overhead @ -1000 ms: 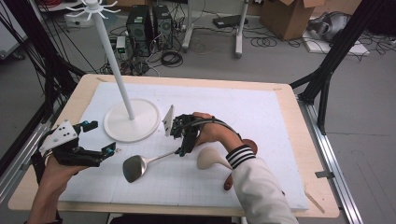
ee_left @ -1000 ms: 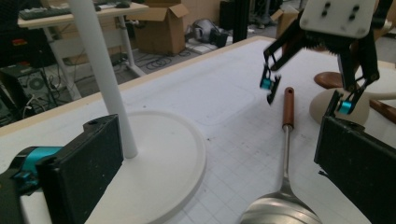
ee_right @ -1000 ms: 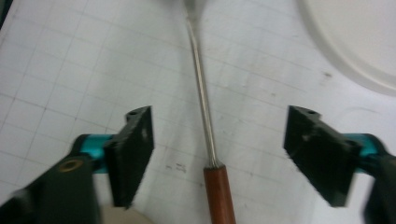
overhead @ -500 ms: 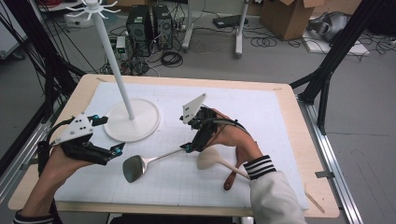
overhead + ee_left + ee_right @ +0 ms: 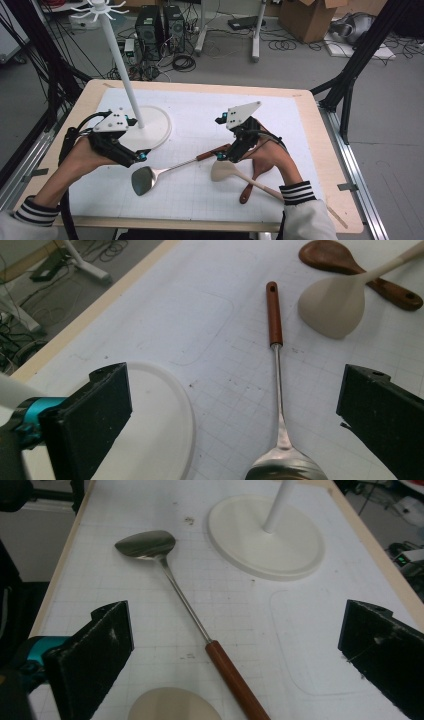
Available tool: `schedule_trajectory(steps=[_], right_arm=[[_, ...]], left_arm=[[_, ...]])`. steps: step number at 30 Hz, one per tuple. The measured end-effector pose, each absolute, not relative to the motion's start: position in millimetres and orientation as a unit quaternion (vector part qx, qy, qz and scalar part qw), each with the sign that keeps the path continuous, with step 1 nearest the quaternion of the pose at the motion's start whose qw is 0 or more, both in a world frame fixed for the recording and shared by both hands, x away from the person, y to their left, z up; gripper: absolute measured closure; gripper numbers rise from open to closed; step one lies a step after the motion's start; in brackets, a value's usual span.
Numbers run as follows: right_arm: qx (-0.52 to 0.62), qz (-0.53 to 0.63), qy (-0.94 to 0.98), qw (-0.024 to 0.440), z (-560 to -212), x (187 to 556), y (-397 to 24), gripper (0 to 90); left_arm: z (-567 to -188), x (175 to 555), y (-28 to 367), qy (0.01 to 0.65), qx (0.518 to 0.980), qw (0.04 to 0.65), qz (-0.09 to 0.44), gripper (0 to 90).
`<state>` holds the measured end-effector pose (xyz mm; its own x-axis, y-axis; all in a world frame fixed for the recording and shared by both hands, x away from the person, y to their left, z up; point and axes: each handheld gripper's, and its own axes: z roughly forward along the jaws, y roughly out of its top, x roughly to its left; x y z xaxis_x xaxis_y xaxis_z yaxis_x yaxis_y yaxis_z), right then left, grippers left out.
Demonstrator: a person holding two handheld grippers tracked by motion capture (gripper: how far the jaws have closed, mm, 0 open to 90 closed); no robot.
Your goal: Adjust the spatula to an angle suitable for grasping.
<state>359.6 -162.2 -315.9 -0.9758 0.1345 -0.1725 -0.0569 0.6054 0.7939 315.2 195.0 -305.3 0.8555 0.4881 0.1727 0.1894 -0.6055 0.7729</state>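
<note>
Presently the steel spatula with the red-brown wooden handle (image 5: 172,168) lies flat on the white gridded mat (image 5: 200,120), blade toward the person's left, handle end pointing at the right gripper (image 5: 226,156). The right gripper's jaws have just been opening and now stand wide, with the handle on the mat below their gap, untouched. The left gripper (image 5: 139,157) also stands wide and empty, just beside the blade and the round white base of the hook stand (image 5: 152,131). A beige spatula (image 5: 232,172) and a dark wooden spoon (image 5: 250,180) lie just beside the right hand. Recommendation: lower the right gripper squarely over the wooden handle, close on its middle and keep clear of the beige spatula.
</note>
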Motion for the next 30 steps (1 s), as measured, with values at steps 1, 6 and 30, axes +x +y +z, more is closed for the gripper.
schedule_trajectory(steps=[1, 6, 30], right_arm=[[0.027, 0.450, 0.886, 0.110, -315.4, 359.1, -166.9, 0.2], [0.045, 0.466, 0.875, 0.121, -315.1, 356.1, -183.8, 0.3], [0.103, 0.524, 0.832, 0.149, -325.4, 345.6, -240.5, 0.3]], left_arm=[[-305.3, 317.4, 190.9, 0.194, 0.880, 0.393, 0.183, 1.7], [-307.6, 326.2, 173.3, 0.187, 0.898, 0.362, 0.168, 1.7], [-338.9, 357.1, 121.7, 0.168, 0.948, 0.253, 0.097, 11.1]])
